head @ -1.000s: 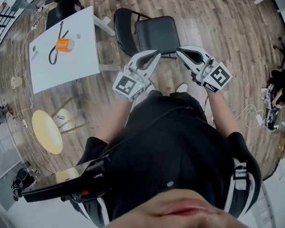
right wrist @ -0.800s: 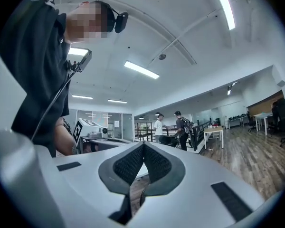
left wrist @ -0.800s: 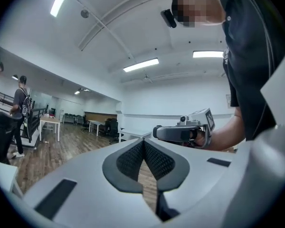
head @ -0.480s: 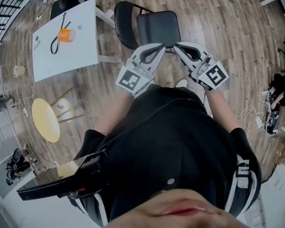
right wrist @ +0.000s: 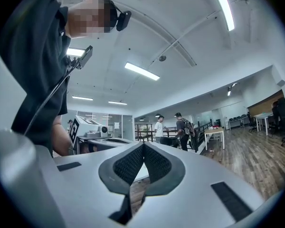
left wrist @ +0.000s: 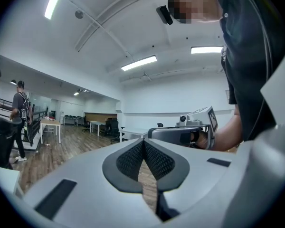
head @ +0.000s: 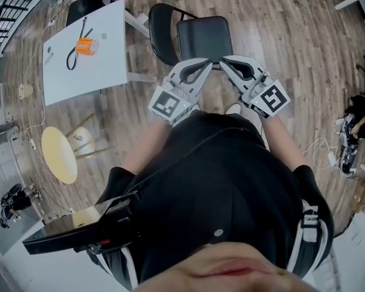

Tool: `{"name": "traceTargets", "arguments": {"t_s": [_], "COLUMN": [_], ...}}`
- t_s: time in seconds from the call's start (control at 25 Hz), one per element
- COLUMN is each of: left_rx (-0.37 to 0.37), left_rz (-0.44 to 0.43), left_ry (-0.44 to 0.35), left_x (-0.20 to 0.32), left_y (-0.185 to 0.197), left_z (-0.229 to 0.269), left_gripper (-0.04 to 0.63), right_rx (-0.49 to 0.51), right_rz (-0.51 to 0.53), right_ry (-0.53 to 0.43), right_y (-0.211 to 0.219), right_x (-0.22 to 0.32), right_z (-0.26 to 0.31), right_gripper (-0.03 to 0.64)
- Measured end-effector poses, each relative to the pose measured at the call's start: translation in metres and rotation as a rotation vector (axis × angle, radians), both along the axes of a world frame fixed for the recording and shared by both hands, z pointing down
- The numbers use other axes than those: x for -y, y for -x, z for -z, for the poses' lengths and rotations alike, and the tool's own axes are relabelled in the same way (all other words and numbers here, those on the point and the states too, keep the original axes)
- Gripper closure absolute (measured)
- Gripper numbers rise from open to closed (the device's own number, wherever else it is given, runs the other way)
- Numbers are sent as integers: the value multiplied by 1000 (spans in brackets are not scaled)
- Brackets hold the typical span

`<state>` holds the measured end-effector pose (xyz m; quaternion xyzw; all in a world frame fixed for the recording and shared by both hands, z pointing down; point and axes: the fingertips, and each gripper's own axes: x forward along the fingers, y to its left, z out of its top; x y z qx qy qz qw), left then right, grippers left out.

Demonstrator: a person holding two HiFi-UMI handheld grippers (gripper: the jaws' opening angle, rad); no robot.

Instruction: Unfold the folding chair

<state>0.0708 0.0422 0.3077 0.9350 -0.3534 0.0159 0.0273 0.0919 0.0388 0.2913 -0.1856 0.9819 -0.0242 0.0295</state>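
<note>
**Two hand-held grippers poised before a black folding chair (head: 204,36) on a wood floor (head: 292,41).**
The left gripper (head: 203,65) and the right gripper (head: 224,62) each have their jaws pressed together with nothing between them. Their tips converge at the near edge of the seat, though the head view does not show whether they touch it. The chair stands with its seat flat and its backrest to the left, apparently opened out. A white table (head: 103,72) bearing an orange object (head: 83,46) stands to its left.

floor (head: 292,29): wood planks | white table (head: 97,72) | ceiling strip lights (left wrist: 138,63)
</note>
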Motion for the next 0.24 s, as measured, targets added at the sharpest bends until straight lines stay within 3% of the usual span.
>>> {"name": "traceTargets", "arguments": {"t_s": [0.24], "left_rx": [-11], "left_rz": [6], "left_ry": [2], "left_x": [0], "left_y": [-2], "left_z": [4], "left_gripper": [591], "right_rx": [-3], "right_rz": [-6], "right_ry": [11], "right_y": [-4], "right_x": [-1], "right_z": [0], "right_gripper": [609]}}
